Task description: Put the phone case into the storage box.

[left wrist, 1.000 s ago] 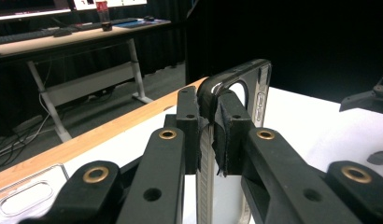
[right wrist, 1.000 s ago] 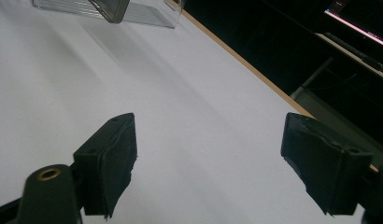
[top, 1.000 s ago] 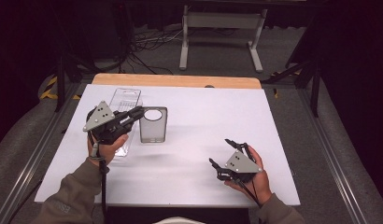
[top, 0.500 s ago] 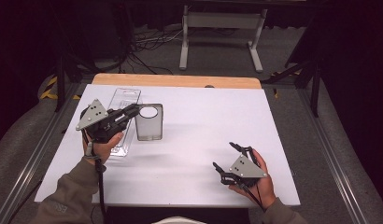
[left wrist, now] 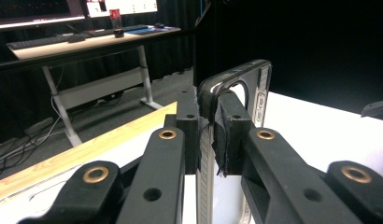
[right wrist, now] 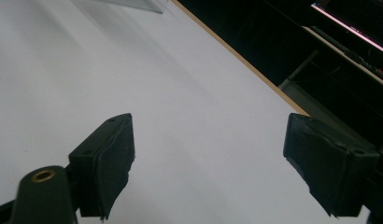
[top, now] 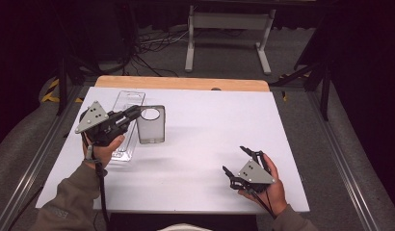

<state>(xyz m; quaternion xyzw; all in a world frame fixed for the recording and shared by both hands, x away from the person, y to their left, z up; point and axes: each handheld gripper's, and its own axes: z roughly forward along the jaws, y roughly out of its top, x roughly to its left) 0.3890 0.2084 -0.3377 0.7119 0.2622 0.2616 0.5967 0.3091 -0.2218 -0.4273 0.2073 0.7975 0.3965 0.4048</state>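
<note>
White tabletop point(top: 200, 144) with a wooden strip along its far edge is carrying the work, with dark floor and a desk frame lying beyond at twelve o'clock. Over the last second the left gripper point(top: 130, 114) is drawing the clear phone case point(top: 151, 125) slightly toward nine o'clock, closer to the clear plastic packaging tray point(top: 124, 126) that is lying flat just beside it; its jaws are staying clamped narrow on the case's rim, seen edge-on in the left gripper view point(left wrist: 234, 100). The right gripper point(top: 243, 161) is easing back toward five o'clock, jaws spread wide over bare table, holding nothing. I judge the case is being carried toward its tray, with seating it the step ahead.
</note>
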